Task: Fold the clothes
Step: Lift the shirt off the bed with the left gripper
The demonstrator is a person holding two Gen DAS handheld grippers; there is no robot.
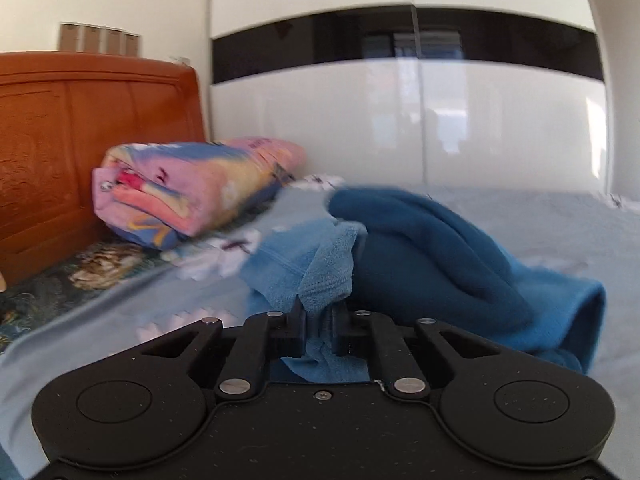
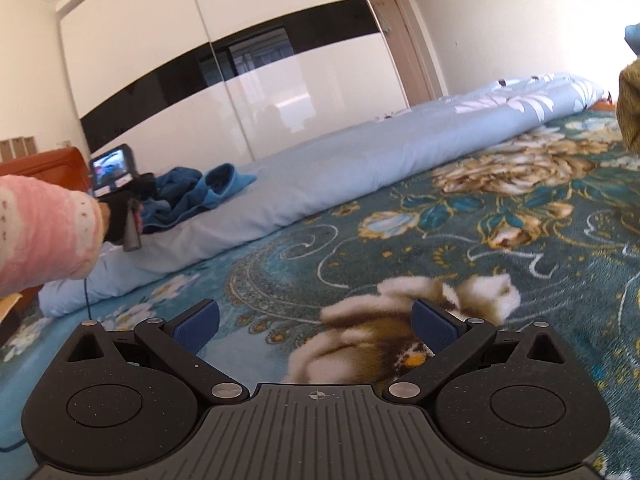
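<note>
**Left gripper pinching the blue garment on the bed**

The left gripper point(image 1: 320, 330) is clamping a fold of light blue terry cloth, its black jaws drawn in tight on the fabric. That fold is belonging to the blue fleece garment point(image 1: 420, 248), which is lying crumpled on the pale blue quilt point(image 1: 540, 216); a darker, thicker sleeve is looping over to the right with its open cuff facing the camera. Just behind and to the left, a folded multicoloured blanket point(image 1: 192, 188) is sitting against the orange wooden headboard point(image 1: 80, 140). A glossy white wardrobe with a black band point(image 1: 400, 120) is filling the background. Much of this view is smearing with blur.

The right gripper point(image 2: 316, 326) is hovering with its jaws spread wide and nothing between the blue ribbed pads point(image 2: 198, 326), over a plush teal bedspread with gold and cream flowers point(image 2: 500, 208). From here the garment is showing far off at the left, partly hidden by the person's gloved hand and a fuzzy pink sleeve point(image 2: 44, 232). A tan furry object point(image 2: 630, 100) is cut off at the right edge and is hard to identify.
</note>
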